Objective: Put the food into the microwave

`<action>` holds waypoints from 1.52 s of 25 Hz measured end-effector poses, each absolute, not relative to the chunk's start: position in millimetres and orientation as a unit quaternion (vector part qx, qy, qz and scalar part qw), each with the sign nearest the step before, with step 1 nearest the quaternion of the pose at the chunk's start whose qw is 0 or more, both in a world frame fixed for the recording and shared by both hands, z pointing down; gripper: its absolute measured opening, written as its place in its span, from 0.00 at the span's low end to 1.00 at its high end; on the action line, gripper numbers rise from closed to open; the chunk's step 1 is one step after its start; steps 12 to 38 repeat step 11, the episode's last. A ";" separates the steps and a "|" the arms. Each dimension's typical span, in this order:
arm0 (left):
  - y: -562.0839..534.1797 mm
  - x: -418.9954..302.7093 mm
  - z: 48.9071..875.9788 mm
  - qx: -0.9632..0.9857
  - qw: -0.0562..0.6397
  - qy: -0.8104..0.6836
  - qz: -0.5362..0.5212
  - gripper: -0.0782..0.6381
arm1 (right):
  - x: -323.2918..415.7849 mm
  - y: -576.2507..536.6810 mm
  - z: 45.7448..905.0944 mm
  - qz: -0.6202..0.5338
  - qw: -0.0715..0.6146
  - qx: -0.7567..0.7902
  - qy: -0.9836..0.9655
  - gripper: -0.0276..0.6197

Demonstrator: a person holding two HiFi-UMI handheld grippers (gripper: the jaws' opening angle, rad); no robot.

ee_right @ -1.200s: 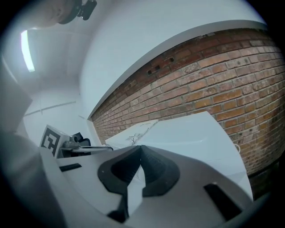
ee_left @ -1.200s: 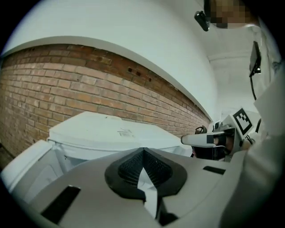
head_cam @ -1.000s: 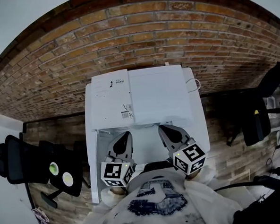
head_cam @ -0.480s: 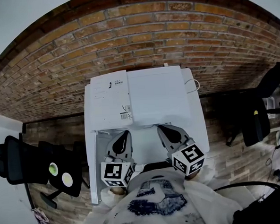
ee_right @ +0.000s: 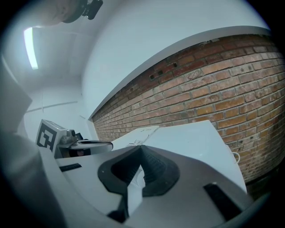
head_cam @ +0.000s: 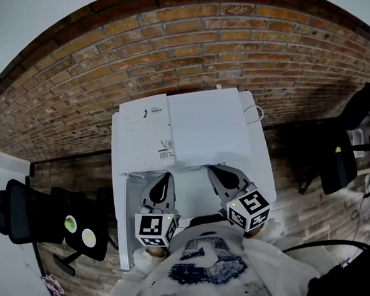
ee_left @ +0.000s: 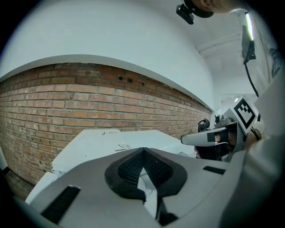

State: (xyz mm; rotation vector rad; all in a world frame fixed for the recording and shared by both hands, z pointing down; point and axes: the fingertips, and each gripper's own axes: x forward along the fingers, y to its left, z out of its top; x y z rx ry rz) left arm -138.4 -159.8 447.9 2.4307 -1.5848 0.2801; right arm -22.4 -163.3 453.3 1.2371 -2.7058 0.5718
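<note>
Head view: left gripper (head_cam: 166, 178) and right gripper (head_cam: 215, 171), both with jaws closed on nothing, hover just before the white microwave (head_cam: 205, 127) at the brick wall (head_cam: 185, 47). No food shows in any view (its whereabouts cannot be told), so loading appears not yet begun.

No text is legible. On the microwave (head_cam: 209, 127) top there is a barcode sticker (head_cam: 167, 152) and small black print (head_cam: 151, 109), both too small to read. The cubes of the left gripper (head_cam: 164, 178) and right gripper (head_cam: 214, 170) bear square coded markers without characters.
</note>
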 end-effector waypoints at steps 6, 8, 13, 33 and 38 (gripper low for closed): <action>-158.5 -137.9 451.9 0.828 0.122 -0.539 0.093 0.12 | -22.0 -163.0 453.7 0.186 0.057 0.405 -0.893 0.06; -157.1 -137.4 454.0 0.829 0.123 -0.538 0.093 0.12 | -21.6 -162.3 454.0 0.186 0.058 0.405 -0.893 0.06; -154.9 -136.4 455.8 0.829 0.126 -0.537 0.093 0.12 | -20.2 -160.3 454.9 0.185 0.059 0.405 -0.893 0.06; -154.9 -136.4 455.8 0.829 0.126 -0.537 0.093 0.12 | -20.2 -160.3 454.9 0.185 0.059 0.405 -0.893 0.06; -154.9 -136.4 455.8 0.829 0.126 -0.537 0.093 0.12 | -20.2 -160.3 454.9 0.185 0.059 0.405 -0.893 0.06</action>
